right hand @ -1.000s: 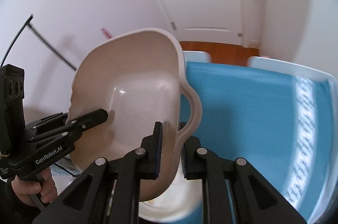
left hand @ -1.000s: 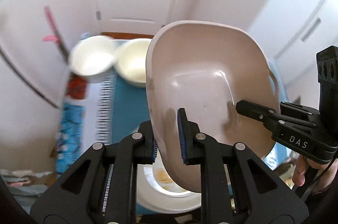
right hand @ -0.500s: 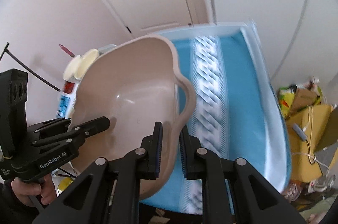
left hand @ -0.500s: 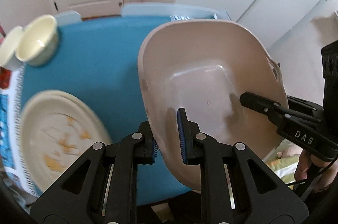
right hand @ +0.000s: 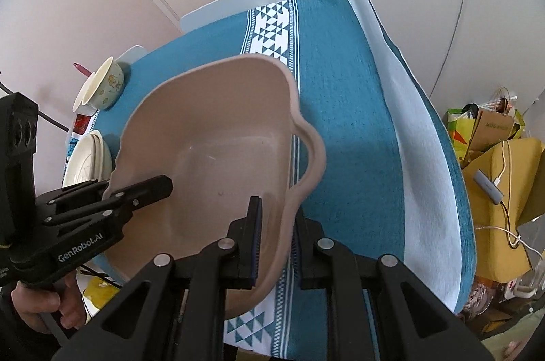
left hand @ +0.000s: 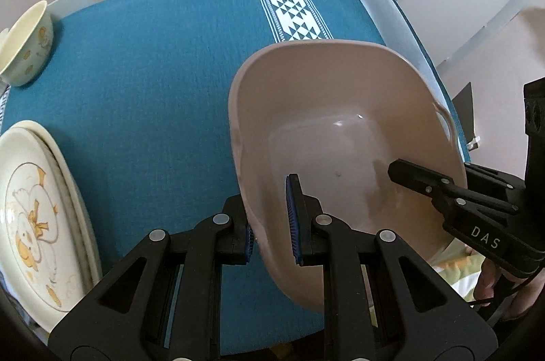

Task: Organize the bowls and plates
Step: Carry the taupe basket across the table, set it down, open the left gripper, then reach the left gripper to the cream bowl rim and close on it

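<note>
Keep the basin (left hand: 340, 136) level over the bare blue table (left hand: 153, 71), well apart from the plates (left hand: 37, 214) and bowl (left hand: 27, 47) at the far left, and lower both sides together so neither rim slips. Your left gripper (left hand: 270, 218) is clamped on the basin's left wall and your right gripper (right hand: 274, 238) on the right wall by the handle, so release only once it sits flat. You can't see its underside, and the plates are cut off at the frame edge.
</note>
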### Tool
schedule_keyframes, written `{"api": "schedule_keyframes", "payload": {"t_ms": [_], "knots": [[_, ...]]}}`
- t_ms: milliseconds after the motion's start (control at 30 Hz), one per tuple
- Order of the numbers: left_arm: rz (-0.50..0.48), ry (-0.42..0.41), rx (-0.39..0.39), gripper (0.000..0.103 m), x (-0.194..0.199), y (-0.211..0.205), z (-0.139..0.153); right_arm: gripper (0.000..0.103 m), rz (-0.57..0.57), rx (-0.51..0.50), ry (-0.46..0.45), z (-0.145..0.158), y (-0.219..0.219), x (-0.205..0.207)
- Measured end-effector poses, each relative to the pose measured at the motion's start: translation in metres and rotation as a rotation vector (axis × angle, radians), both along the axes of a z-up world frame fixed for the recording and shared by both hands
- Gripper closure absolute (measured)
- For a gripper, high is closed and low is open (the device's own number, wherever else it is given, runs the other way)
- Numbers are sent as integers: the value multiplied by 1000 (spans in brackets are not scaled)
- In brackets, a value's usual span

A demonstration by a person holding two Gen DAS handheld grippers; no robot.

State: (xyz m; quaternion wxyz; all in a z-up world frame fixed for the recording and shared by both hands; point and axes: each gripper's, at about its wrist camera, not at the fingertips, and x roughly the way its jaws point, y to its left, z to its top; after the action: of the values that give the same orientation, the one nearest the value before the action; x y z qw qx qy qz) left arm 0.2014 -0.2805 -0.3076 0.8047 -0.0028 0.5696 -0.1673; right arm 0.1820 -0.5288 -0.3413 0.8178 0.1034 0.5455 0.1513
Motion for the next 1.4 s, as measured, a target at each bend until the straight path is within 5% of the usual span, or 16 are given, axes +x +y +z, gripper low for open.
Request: {"api": "schedule_keyframes", "payload": {"t_ms": [133,267,300,533,767,1067,1100,1133,1167,1200,1400], "knots": [[9,-7,23,84,2,-3,-1,89,-2,14,-7,-2,-3,0],[19,-18,27,40,4,-7,0,89,3,34,-2,-2,-4,-1],[21,-34,30,35,3,-7,3,89,4,33,-4,-2,-3,-1],[12,-42,46,35,3,-11,5,63,-37,32,-17,1,-13,-1],[25,-63,53,35,-7,-4,24,63,-83,-4,-58,29,-24,-11],[158,-239,23,35,-45,54,119,62,21,-4,-228,119,2,-27],[184,-263,25,29,-48,62,129,57,48,3,-249,128,10,-27],[218,-291,32,22,-50,72,140,36,78,14,-268,138,21,-25],[256,-316,46,4,-52,82,152,10,106,31,-286,145,31,-23],[282,-334,55,0,-54,91,161,0,123,47,-302,151,39,-21],[419,-368,16,0,-46,164,196,0,268,120,-474,195,103,-3]]}}
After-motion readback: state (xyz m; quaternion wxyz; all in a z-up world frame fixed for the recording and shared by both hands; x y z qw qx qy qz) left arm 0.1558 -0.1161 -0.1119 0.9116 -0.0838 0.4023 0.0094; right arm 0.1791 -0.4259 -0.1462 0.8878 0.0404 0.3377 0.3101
